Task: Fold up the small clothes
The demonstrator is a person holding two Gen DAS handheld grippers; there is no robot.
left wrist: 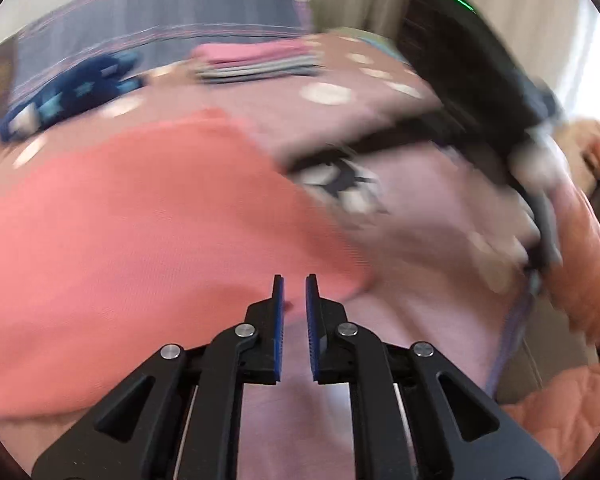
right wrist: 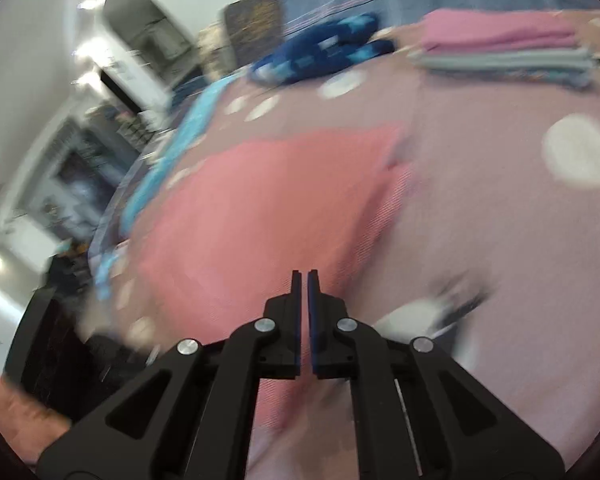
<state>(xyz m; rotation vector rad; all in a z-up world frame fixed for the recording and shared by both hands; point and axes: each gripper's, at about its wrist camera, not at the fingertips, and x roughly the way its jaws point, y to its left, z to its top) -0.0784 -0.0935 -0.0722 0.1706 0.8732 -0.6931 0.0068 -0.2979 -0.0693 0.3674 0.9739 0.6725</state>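
A coral-pink garment (left wrist: 140,220) lies spread flat on the mauve dotted bedspread (left wrist: 420,320); the right wrist view shows the same garment (right wrist: 268,208) with a folded edge on its right side. My left gripper (left wrist: 295,292) hovers over the garment's near corner, with only a narrow slit between its blue pads and no cloth pinched there. My right gripper (right wrist: 304,284) hangs above the garment's near right edge, its pads together and empty. Both views are motion-blurred.
A stack of folded clothes (left wrist: 256,62) (right wrist: 504,48) sits at the far side of the bed, beside a crumpled navy star-print garment (left wrist: 80,88) (right wrist: 320,56). An orange quilted sleeve (left wrist: 588,248) is at the right. A turquoise strip (right wrist: 180,152) marks the bed's left edge.
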